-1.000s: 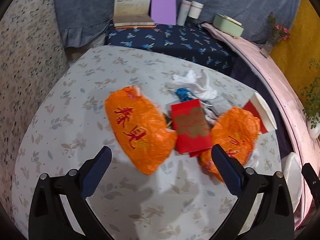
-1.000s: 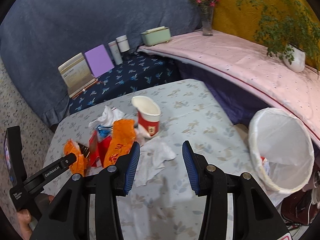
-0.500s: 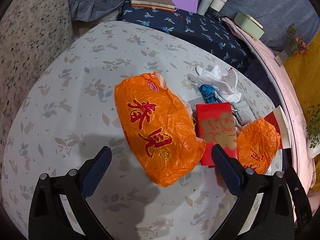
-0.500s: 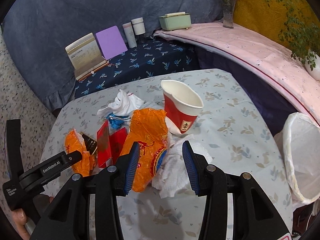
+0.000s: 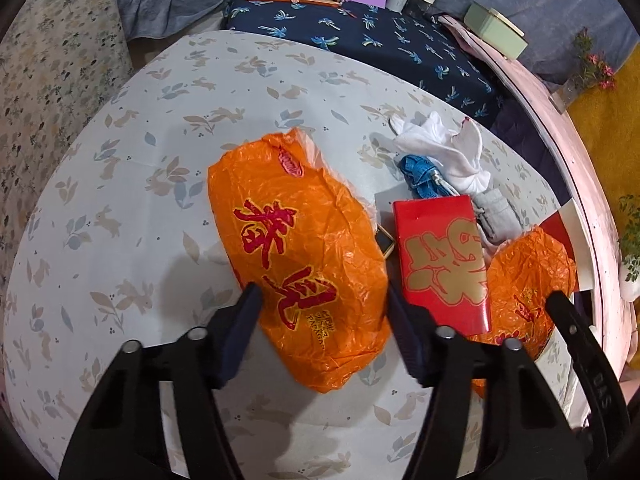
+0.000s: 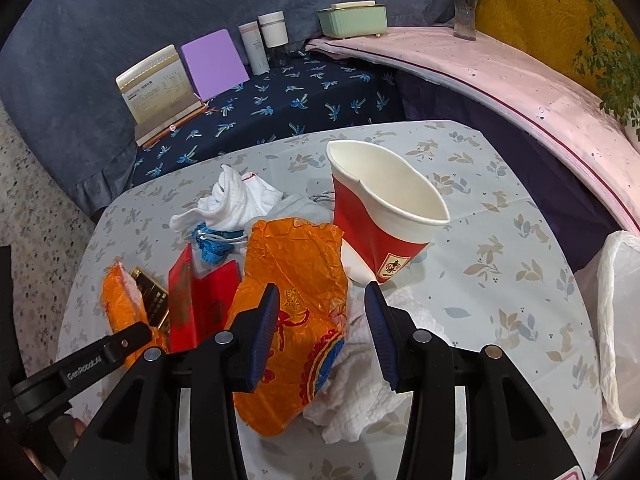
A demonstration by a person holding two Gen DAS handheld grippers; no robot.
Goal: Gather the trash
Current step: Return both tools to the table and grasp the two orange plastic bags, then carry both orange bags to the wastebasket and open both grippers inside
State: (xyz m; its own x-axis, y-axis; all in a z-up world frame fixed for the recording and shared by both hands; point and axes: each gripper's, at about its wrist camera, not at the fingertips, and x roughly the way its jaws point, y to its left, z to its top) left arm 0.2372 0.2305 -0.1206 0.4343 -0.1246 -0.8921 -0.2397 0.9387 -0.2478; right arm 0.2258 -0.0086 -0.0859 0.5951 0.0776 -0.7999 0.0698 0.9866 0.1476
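A large orange plastic bag with red characters [image 5: 304,256] lies on the floral table. My left gripper [image 5: 324,308] is open, its jaws on either side of the bag's near end. A red packet with gold print [image 5: 444,264] lies to its right, beside a second orange bag [image 5: 528,280]. In the right wrist view my right gripper [image 6: 320,320] is open around that second orange bag [image 6: 296,292], with a crumpled white tissue [image 6: 360,384] under its right jaw. A squashed red and white paper cup [image 6: 380,216] stands just beyond.
White crumpled cloth [image 6: 232,200] and a blue scrap [image 6: 212,244] lie behind the pile. A white-lined trash bin [image 6: 616,320] stands off the table's right edge. Books, bottles and a green box [image 6: 352,20] sit on the far bench.
Both grippers have moved forward and down onto the pile. The left jaws have narrowed around the large orange bag. The right gripper now straddles the second orange bag.
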